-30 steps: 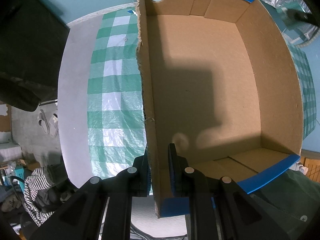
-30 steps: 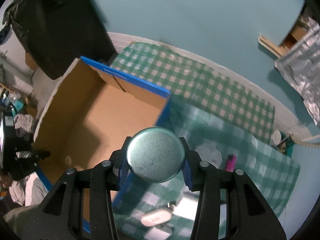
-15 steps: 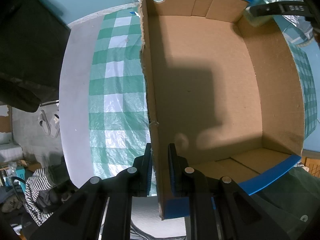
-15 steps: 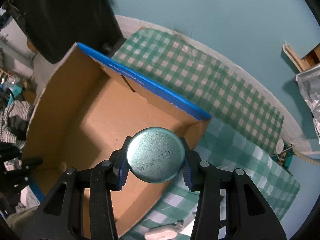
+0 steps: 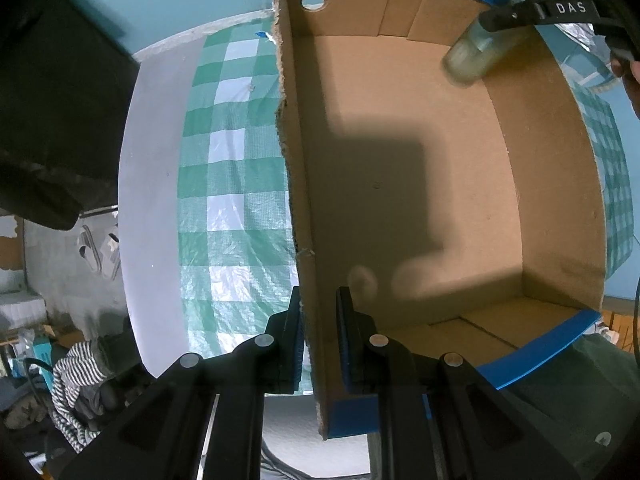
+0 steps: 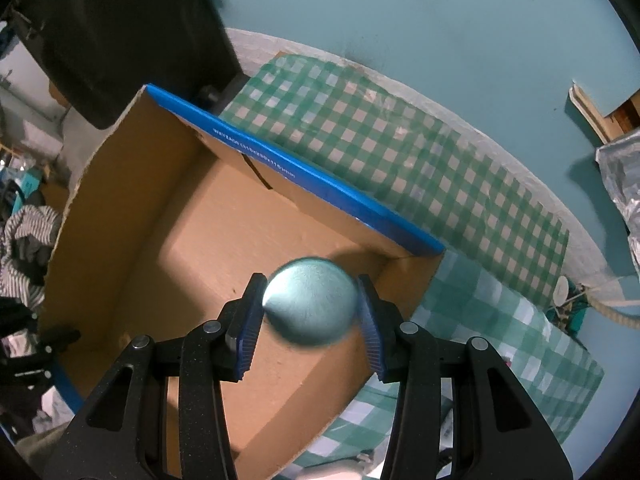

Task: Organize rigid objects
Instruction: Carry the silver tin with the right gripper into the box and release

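Releasing: right gripper [image 6: 310, 306] pointing steeply down over the cardboard box's [image 6: 168, 240] far right corner, jaws opening, the blurred round-bottomed jar [image 6: 310, 300] between the pads and seemingly slipping free. Next, judging by this: spreading wider, then lifting straight up clear of the box wall. Pinching the near left wall, steadying the box: left gripper [image 5: 318, 340], clamped tight, aimed straight down. Showing beyond, in the left view: jar at the box's far corner, above the bare floor.
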Available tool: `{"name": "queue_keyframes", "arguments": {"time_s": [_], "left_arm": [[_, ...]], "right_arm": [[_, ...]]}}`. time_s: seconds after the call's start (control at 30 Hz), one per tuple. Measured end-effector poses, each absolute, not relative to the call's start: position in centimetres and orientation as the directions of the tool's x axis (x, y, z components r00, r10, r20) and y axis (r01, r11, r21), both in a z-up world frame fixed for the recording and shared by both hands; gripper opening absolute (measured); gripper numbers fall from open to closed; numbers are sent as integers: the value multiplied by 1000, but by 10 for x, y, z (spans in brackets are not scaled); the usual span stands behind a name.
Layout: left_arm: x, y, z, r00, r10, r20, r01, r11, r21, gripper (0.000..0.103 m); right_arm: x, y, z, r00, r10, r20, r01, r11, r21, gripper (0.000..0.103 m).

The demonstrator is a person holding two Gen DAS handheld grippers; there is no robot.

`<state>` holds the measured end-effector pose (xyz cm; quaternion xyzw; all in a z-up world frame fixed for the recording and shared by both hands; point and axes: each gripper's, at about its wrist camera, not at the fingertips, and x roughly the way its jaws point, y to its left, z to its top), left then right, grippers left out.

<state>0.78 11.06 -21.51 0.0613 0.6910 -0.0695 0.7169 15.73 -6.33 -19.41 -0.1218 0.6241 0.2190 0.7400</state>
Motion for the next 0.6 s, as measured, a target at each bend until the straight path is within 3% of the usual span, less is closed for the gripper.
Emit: {"name": "queue_keyframes", "arguments": {"time_s": [0.6], "left_arm": [[8,122,-214,47,-11,-999,170,985,-2,14]], "right_arm": [[132,-92,-144,186,226,-956,-411,902,133,60]]}}
